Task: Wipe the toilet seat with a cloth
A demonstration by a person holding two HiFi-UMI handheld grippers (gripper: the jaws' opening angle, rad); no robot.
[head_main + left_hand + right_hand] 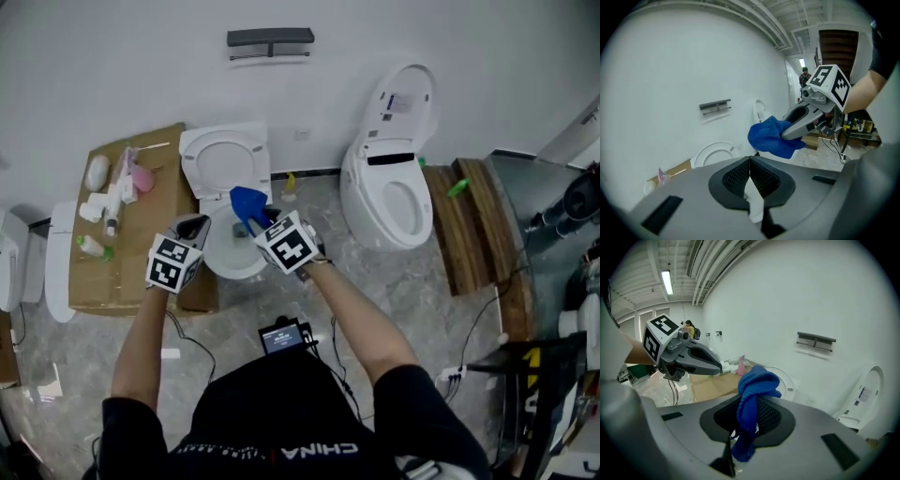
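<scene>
Cloth [248, 202], blue and bunched, is pinched in the right hand-held gripper [255, 220], whose jaws are closed on its lower end. It hangs in the air above the small white toilet, between the bowl [234, 262] and the toilet seat [225, 159]. The seat ring looks tipped up towards the far wall. The cloth does not seem to touch either yet.

The left hand-held gripper [195, 225] sits just to the left of its partner with its jaws shut, and I can make out nothing held in them.

I'd judge this to be the approach: the cloth is fetched and wiping hasn't begun. The next move calls for bringing the loose wad onto the ring, pressing lightly so the fabric flattens, then sweeping round the curve without letting the jaw tips scrape the plastic.

From the right gripper view the cloth's [752, 394] long axis runs along the jaws. Its thin tail is trapped low between them and its fat, folded end bulges out past the tips. That free end points far and a little left, towards the seat.
</scene>
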